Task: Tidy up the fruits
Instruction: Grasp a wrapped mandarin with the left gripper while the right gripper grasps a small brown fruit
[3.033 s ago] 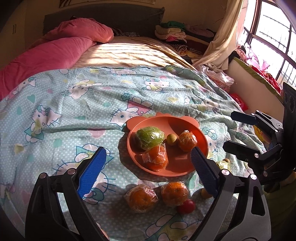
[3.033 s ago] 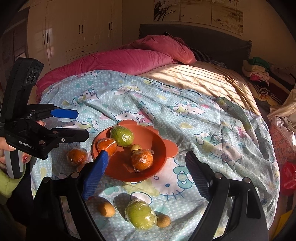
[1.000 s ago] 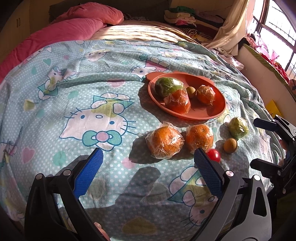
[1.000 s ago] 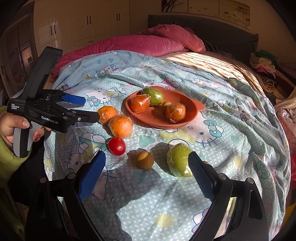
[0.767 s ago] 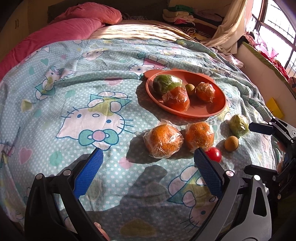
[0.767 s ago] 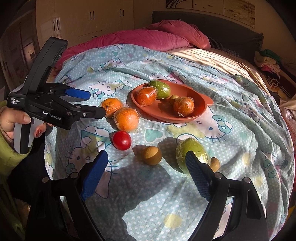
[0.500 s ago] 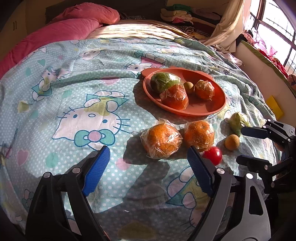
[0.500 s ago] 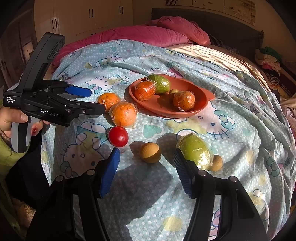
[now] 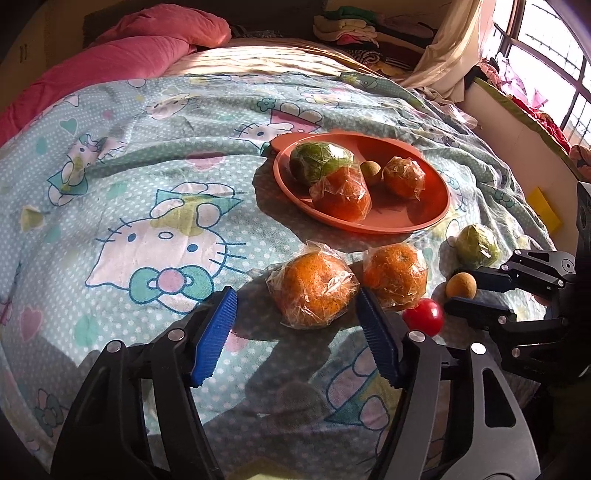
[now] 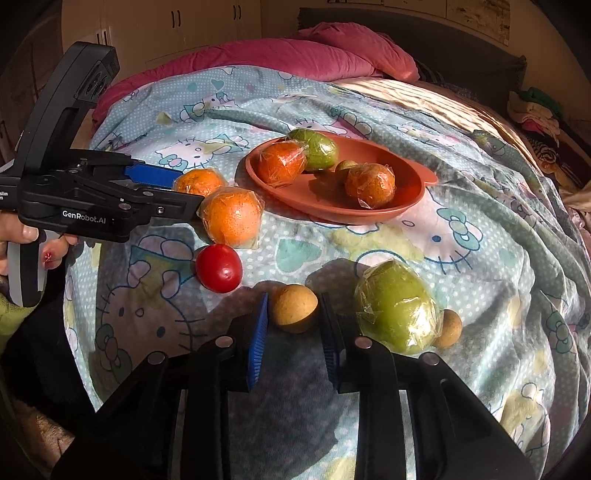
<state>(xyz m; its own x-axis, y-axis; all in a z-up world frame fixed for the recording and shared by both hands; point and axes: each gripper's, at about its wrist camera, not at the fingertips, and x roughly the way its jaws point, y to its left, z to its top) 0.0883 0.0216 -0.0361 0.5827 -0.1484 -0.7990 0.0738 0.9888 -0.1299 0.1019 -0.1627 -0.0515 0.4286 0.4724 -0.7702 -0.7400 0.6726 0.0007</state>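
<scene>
On the bedspread, my left gripper [image 9: 295, 295] has its jaws closing around a plastic-wrapped orange [image 9: 314, 284]; the pads stand beside it without pressing. In the right wrist view that gripper [image 10: 190, 186] reaches in from the left. My right gripper [image 10: 293, 299] is shut on a small brown round fruit [image 10: 293, 306], also seen in the left wrist view [image 9: 460, 284]. A second wrapped orange [image 9: 395, 275], a red tomato [image 10: 218, 267] and a wrapped green fruit [image 10: 397, 312] lie loose nearby. The orange-red plate [image 9: 369, 225] holds several fruits.
Another small brown fruit [image 10: 448, 328] rests against the green one. A pink duvet [image 9: 110, 66] and folded clothes [image 9: 347, 26] lie at the far end of the bed. A window [image 9: 546, 44] and a low ledge run along the right. A hand [image 10: 22, 236] holds the left gripper.
Both pairs of jaws have narrowed. The right gripper sank and shut on the small brown fruit. The left fingers drew in around the wrapped orange.
</scene>
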